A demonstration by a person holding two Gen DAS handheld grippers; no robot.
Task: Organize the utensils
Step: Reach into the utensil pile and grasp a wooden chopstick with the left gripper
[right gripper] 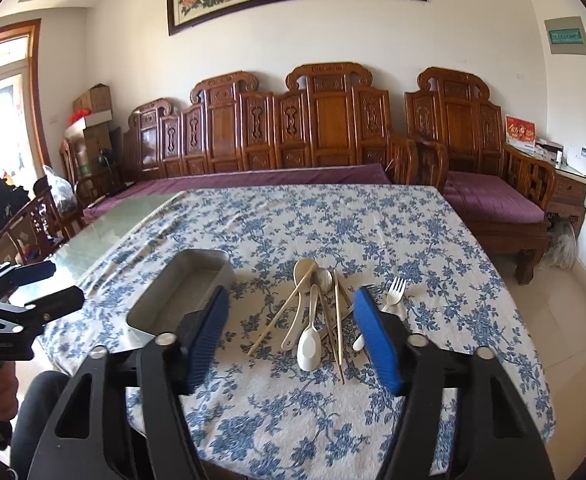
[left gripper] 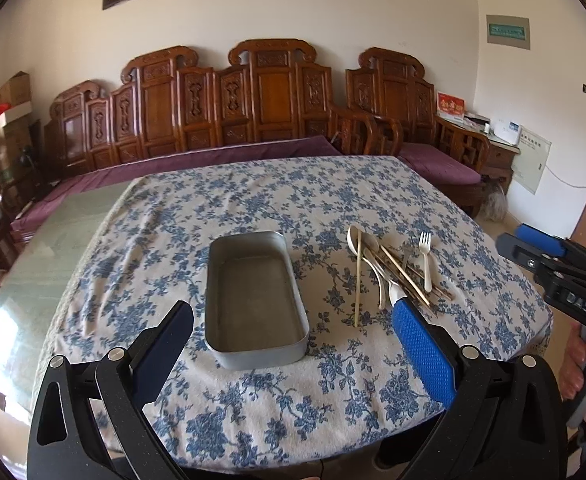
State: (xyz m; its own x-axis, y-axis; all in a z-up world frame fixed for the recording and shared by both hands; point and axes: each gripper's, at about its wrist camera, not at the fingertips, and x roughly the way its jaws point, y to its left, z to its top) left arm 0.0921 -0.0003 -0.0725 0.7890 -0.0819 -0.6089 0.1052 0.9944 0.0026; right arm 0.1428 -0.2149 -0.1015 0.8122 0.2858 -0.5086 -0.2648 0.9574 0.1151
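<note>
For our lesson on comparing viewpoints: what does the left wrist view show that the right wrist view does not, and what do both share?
Only the left wrist view shows the whole metal tin, visibly empty, unblocked. Only the right wrist view shows the sunlit doorway at left and the utensil pile framed between the open right gripper. Both share the floral tablecloth, white plastic fork, carved wooden bench, and open left gripper.
</note>
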